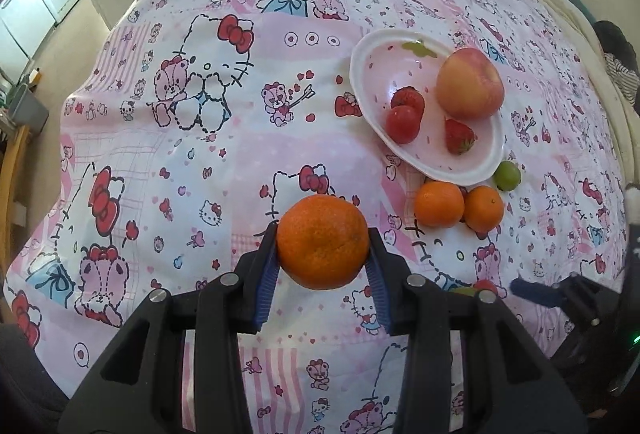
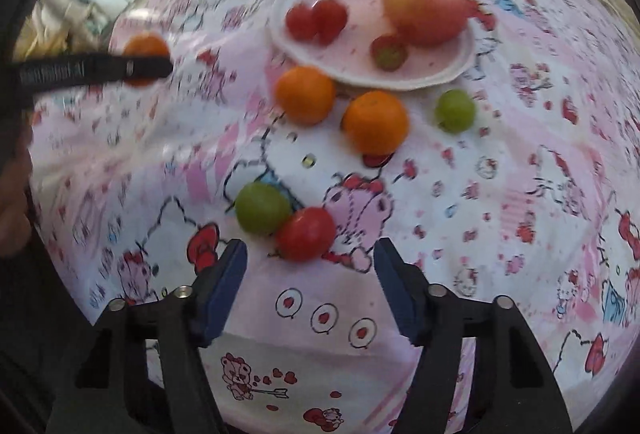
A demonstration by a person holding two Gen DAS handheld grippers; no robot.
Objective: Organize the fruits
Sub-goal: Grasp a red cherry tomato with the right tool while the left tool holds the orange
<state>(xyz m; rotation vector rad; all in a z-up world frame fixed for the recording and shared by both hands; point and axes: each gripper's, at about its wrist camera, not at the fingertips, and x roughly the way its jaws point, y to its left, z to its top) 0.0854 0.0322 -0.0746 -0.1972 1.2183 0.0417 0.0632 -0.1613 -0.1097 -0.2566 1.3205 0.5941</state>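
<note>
While left gripper [image 1: 322, 254] points steeply down, jaws clamp orange [image 1: 322, 241] between pads, lifted above cloth [image 1: 200, 162]. Right gripper [image 2: 310, 274] tilted down, jaws parted, empty; red tomato [image 2: 306, 234] just ahead between fingertips, green fruit [image 2: 262, 208] touching it. Plate [image 1: 476, 176] far beyond.

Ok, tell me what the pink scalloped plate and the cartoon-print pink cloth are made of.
Pink scalloped plate: probably melamine or plastic; smooth, faintly glossy, thin moulded white rim.
Cartoon-print pink cloth: woven fabric, likely cotton; matte, with soft creases and folds.
</note>
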